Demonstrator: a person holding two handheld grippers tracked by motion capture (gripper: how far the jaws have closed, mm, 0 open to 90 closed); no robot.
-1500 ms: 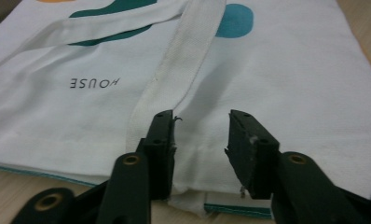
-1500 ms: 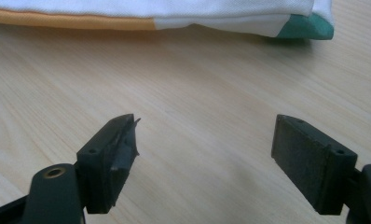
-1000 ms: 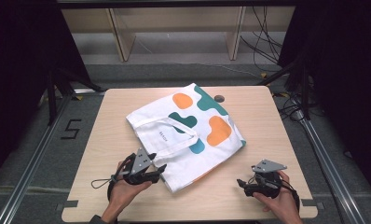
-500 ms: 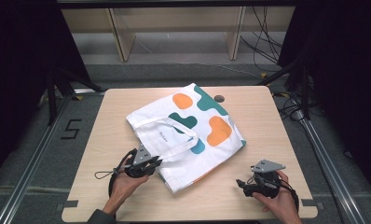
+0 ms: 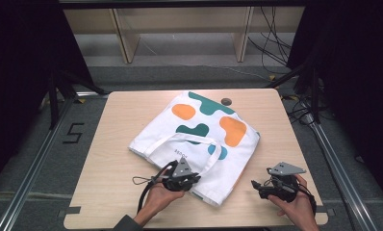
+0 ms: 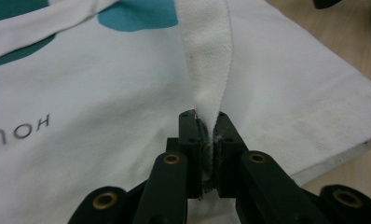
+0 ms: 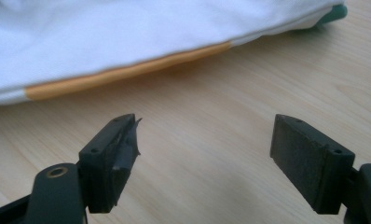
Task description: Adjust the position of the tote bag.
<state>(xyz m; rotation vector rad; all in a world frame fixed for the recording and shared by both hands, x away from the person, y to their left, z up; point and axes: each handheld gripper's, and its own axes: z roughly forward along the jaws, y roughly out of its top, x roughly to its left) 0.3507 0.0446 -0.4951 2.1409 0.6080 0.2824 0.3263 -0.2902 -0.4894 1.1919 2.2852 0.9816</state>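
Left tongs: left gripper (image 5: 192, 179) sits over the near edge of the tabletop, left of its middle, with its jaws clamped on the strap (image 6: 207, 60) of the tote bag (image 5: 199, 139); the jaws have just been closing, and the strap is pinched between them.
Strap: white webbing that rises from the pinch, narrow at the pads and widening as it runs away across the bag's white cloth.
Right tongs: right gripper (image 7: 204, 154) is held near the tabletop's near right corner, its jaws standing wide apart over bare wood, with nothing between them; the bag's edge lies just beyond the tips.
Tote bag: lies flat and slanted across the middle of the tabletop (image 5: 132, 192), one corner reaching toward the far edge, another toward the near edge between the two hands; white with orange and teal blotches.
Far edge: a small dark round thing (image 5: 225, 101) sits just beside the bag's far corner.
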